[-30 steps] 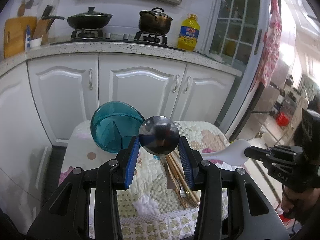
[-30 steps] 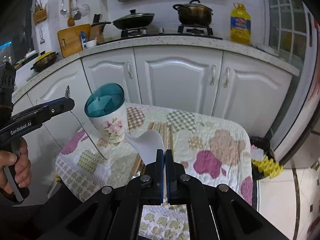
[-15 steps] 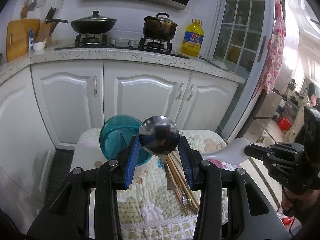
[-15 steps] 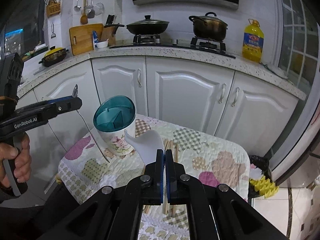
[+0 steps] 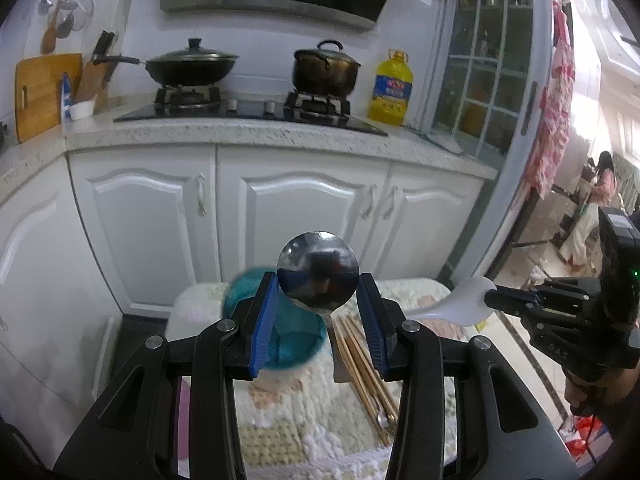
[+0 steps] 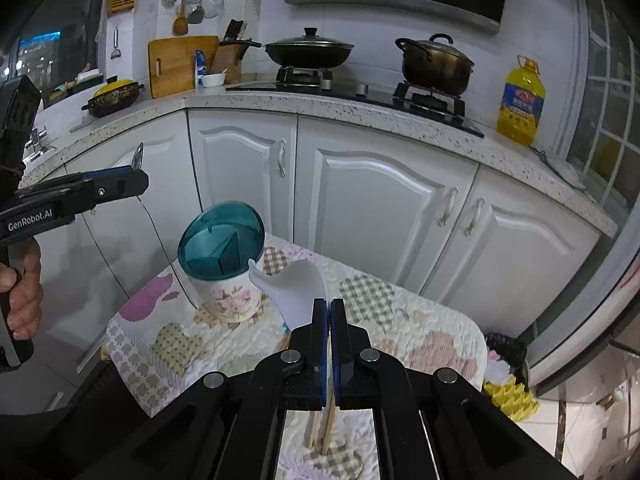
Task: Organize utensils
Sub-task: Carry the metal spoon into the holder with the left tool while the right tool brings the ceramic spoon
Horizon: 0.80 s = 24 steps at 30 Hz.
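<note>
Two spoons are up in the air above the quilted table (image 6: 432,332), one in each gripper, and the divided teal-rimmed holder (image 6: 222,258) that should take them stands at the table's near-left corner in the right wrist view.

Going from left: the left gripper (image 5: 318,292) has its blue pads pressed on either edge of the metal spoon (image 5: 318,269), bowl up at the fingertips, the thin handle hanging down towards the cloth. From this gripper the holder sits just below and slightly left, its open mouth partly hidden behind the left finger, so this hand looks the nearer one. It tips gently downward.

Further right, the wooden chopsticks (image 5: 366,364) lie lengthwise on the cloth, still to be sorted.

Rightmost, the right gripper (image 6: 329,310) has its jaws fully together on the stem of the white ceramic spoon (image 6: 296,288), bowl forward; the holder lies ahead and to its left, tilted downward too.
</note>
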### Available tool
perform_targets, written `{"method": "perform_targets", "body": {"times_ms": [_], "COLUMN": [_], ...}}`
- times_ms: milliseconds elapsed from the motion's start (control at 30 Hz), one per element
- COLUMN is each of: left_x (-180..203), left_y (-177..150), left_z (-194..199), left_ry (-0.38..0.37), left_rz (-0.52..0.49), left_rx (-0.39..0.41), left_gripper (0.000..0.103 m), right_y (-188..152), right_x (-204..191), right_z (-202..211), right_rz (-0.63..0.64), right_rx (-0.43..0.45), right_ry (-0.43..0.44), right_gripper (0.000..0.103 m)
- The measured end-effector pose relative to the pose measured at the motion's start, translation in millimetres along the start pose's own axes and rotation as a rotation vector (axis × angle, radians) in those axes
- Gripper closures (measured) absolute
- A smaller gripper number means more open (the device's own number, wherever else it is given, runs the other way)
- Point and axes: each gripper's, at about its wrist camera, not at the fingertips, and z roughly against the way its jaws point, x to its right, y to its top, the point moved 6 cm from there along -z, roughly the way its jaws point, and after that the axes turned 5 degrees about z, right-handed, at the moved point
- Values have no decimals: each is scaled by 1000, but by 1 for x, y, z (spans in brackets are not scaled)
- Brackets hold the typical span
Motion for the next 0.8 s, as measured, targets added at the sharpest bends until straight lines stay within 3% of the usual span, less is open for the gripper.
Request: {"method": "perform_targets", "body": {"times_ms": [200,333,600,800], "left_x": [-30,-40,-59,-64], "left_y": [41,47,8,-19], "left_z": [-10,-28,-75,-99], "left_ry": [41,78,146,126], "left_rz": [-14,-47,-75,-72], "left_rx": [60,75,13,-67], "left_gripper": [64,64,64,64], "right_y": [40,65,64,63], "right_x": [-4,-23,-55,-70], "right_z": [-8,-32,-100,-131], "right_rz": [45,116,289,398], "right_rx": [22,-7,-155,-219], "right_ry": [12,21,-17,-19], "right_gripper": [102,102,102,102]}}
